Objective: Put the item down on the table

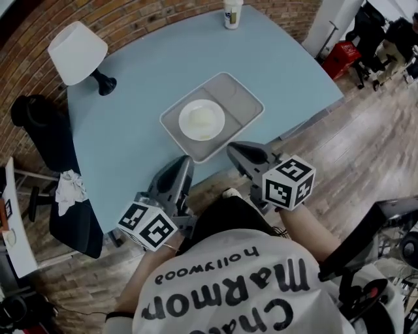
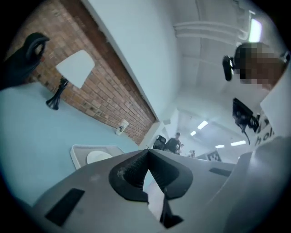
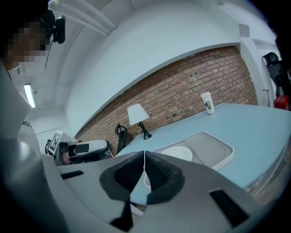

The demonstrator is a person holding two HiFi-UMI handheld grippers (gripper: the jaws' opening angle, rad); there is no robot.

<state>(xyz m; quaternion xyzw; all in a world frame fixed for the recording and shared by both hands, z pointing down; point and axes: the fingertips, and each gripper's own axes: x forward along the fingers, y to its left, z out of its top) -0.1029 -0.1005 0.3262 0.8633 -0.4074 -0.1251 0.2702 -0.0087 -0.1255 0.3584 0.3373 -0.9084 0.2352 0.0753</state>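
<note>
A grey tray (image 1: 243, 98) lies on the light blue table (image 1: 144, 85) near its front edge, with a white plate (image 1: 202, 120) in its left half. The same tray (image 3: 217, 148) and plate (image 3: 178, 153) show in the right gripper view, and the tray (image 2: 78, 151) with its plate (image 2: 97, 156) in the left gripper view. My left gripper (image 1: 185, 160) hovers at the table's front edge, left of the tray's near corner, shut and empty. My right gripper (image 1: 232, 149) sits just off the tray's near edge, also shut with nothing between its jaws.
A white lamp (image 1: 77, 52) on a black base stands at the table's far left. A white cup (image 1: 232, 13) stands at the far edge. A black chair (image 1: 59, 176) with a white cloth (image 1: 69, 189) is to the left. A brick wall (image 3: 182, 95) runs behind the table.
</note>
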